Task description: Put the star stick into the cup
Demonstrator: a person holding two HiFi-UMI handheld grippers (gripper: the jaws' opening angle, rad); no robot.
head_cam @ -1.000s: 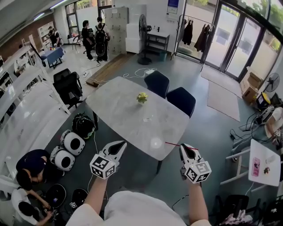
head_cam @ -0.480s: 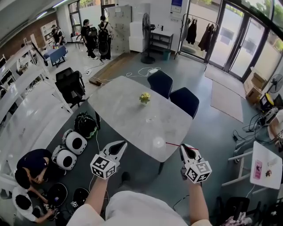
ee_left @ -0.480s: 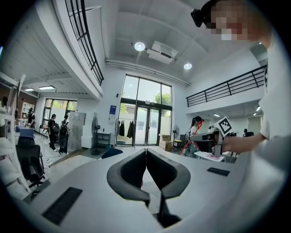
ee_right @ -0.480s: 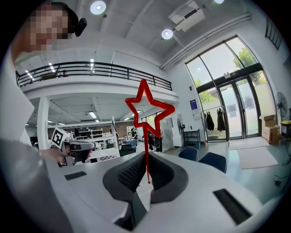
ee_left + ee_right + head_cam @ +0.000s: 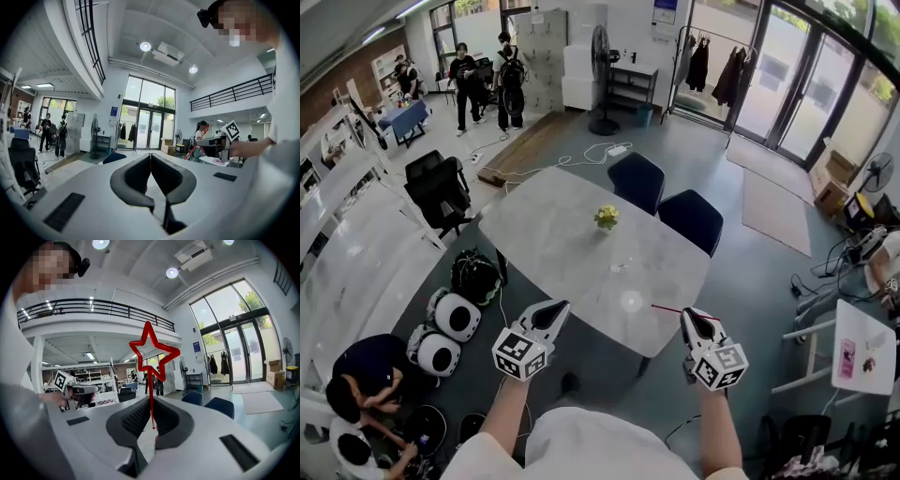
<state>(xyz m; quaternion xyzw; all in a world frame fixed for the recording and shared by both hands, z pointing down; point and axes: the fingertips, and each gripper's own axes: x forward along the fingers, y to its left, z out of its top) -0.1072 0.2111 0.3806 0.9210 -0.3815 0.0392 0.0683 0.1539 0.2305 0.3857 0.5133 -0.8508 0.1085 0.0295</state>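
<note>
**A:** Checking right claw [image 5: 151, 404] first. It's clenched on the star stick [image 5: 151, 390], pinched at the very tail, with the star out ahead of the jaws.

**B:** Why the tail?

**A:** My read is that it keeps the whole stick free in front, so the claw body can stay clear of the rim when it goes in.

**B:** Left claw [image 5: 150, 157]?

**A:** Jaws pressed together with nothing between them. It's idle and held level beside the right one. I'd guess it's spare, maybe for steadying the cup.

**B:** Where's the stick relative to the target?

**A:** In the head view the right claw [image 5: 697, 321] sits off the near corner of the table [image 5: 553, 234]. The stick [image 5: 671, 309] points inward across that corner. Its far end lies just beside a pale round thing I take for the cup [image 5: 630, 302]. It isn't in yet, and I can't judge its height over the table.

**B:** Anything in the cup?

**A:** It's too washed out to say. Nothing pokes above it.

**B:** Other containers?

**A:** A small pot [image 5: 606, 218] mid-table holds yellow-green flowers, well apart from the cup. A tiny item sits between them, too small to identify.

**B:** And the left claw [image 5: 551, 314]?

**A:** It's at the table's near edge, away from the cup.

**B:** Next?

**A:** Probably tip the stick over the cup mouth, then let go.
</note>
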